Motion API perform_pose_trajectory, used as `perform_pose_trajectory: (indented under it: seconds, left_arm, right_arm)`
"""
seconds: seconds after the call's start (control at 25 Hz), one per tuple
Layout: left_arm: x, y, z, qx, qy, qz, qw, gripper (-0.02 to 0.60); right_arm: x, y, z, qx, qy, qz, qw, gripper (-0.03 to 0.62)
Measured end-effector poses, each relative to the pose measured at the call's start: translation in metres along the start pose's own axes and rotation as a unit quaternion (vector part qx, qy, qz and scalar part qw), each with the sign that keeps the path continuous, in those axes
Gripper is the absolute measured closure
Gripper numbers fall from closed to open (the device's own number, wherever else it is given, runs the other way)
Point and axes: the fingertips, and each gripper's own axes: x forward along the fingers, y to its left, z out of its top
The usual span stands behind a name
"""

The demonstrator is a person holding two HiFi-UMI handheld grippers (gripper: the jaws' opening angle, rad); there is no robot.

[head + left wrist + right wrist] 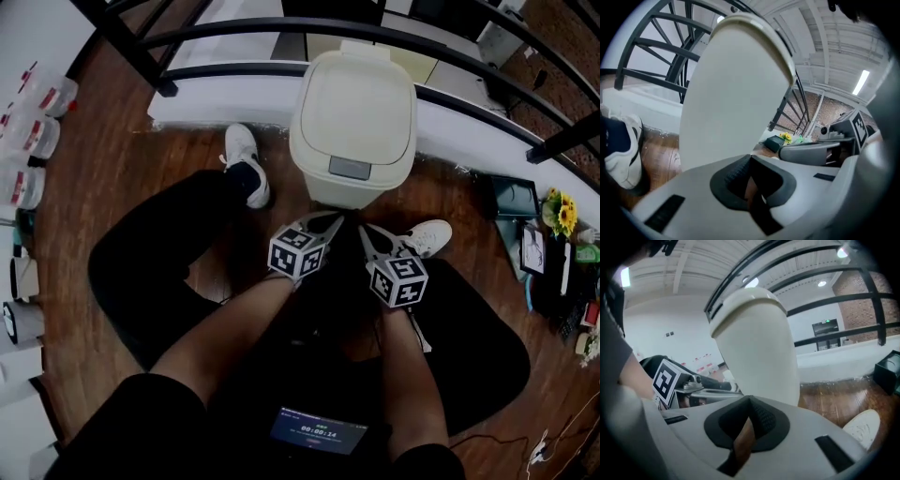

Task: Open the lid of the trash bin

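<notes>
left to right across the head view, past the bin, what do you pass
bottles → white shoe → trash bin → second white shoe → black box → yellow flowers

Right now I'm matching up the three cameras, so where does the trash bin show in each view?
Head view: trash bin at upper centre, seen from above, just beyond both grippers.
Left gripper view: fills the centre, looming above the jaws.
Right gripper view: centre, upright above the jaws.
Shared landmark: the black railing behind the bin, visible in all three.
</notes>
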Motion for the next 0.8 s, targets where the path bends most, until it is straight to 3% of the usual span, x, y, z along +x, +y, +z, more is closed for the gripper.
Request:
perform_pose_trajectory:
  seconds: [0.16, 0.28, 0.48, 0.8]
  left_arm:
    - [-0.051, -0.042, 0.031, 0.045, -0.031, -0.036, 0.9979, 0.543]
    - [-0.091, -0.073, 0.068, 0.077, -0.061, -0.058, 0.9934, 0.543]
    - [-0.154, -0.13, 0.126, 0.152, -0.122, -0.098, 0.9759, 0.543]
    - [-0.214, -0.168, 0.161, 0.191, -0.186, -0.1, 0.9587, 0.543]
  right_arm:
    - [-0.033, 0.053, 0.047, -0.06, -0.046, 0.03, 0.997, 0.591]
    - [-0.06, 0.089, 0.087, -0.075, -0.08, 0.05, 0.993, 0.591]
    - [-0.105, 0.135, 0.14, -0.108, -0.133, 0.077, 0.982, 0.591]
    - [-0.153, 0.193, 0.171, -0.169, -0.193, 0.125, 0.958, 0.591]
